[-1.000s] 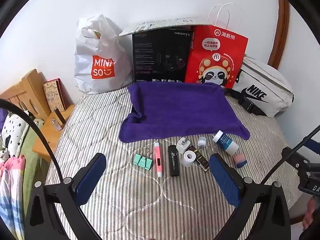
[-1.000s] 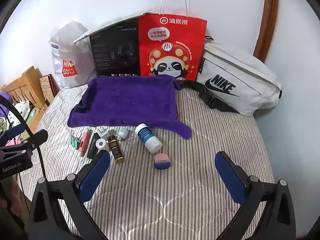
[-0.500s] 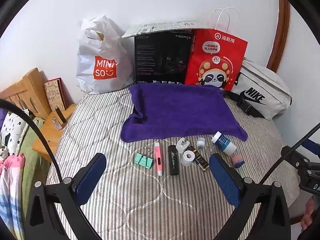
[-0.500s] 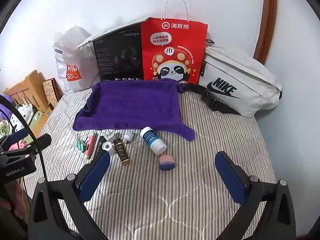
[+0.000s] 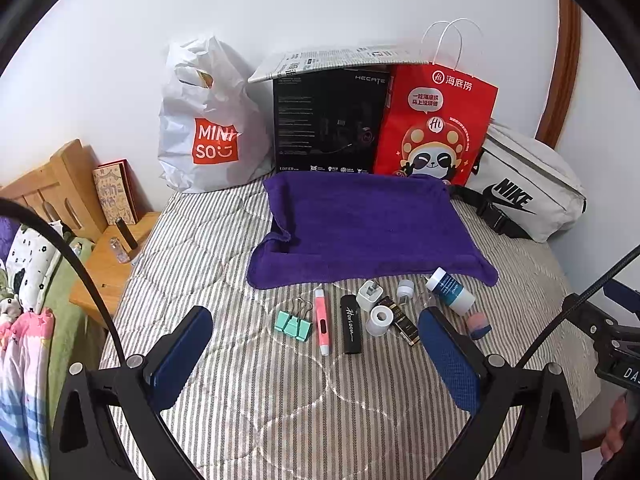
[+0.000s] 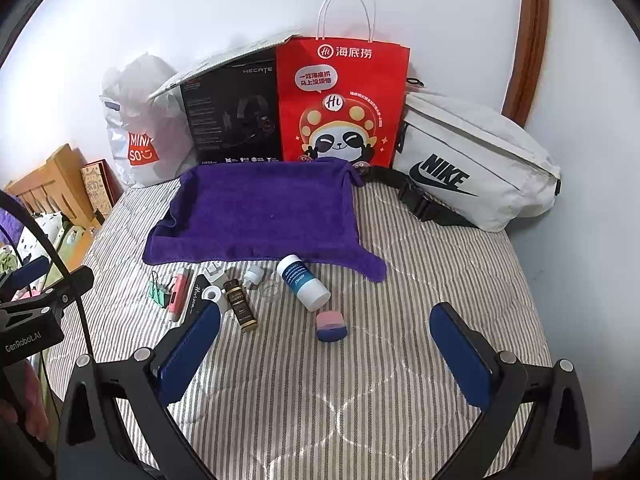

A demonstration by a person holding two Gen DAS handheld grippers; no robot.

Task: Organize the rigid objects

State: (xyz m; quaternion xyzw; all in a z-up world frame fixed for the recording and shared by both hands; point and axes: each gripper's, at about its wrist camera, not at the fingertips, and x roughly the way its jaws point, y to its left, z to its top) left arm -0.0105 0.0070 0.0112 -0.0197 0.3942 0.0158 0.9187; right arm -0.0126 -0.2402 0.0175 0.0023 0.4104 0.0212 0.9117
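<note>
A row of small objects lies on the striped bed in front of a purple towel point(image 5: 368, 228) point(image 6: 260, 212): a green binder clip point(image 5: 294, 322), a pink pen point(image 5: 321, 320), a black lighter point(image 5: 351, 326), a white charger point(image 5: 370, 292), a tape roll point(image 5: 379, 319), a dark small bottle point(image 6: 239, 300), a blue-white bottle point(image 6: 304, 282) and a pink-blue eraser point(image 6: 331, 326). My left gripper point(image 5: 316, 356) is open and empty, short of the row. My right gripper point(image 6: 326, 348) is open and empty, just short of the eraser.
A Miniso bag point(image 5: 208, 128), a black box point(image 5: 328, 120), a red panda bag point(image 6: 340, 104) and a white Nike bag point(image 6: 472, 164) line the wall behind the towel. A wooden bedside stand point(image 5: 108, 256) is at the left.
Both grippers have drawn back and tilted up a little, so the objects sit slightly lower and farther in view. Nothing on the bed moved.
</note>
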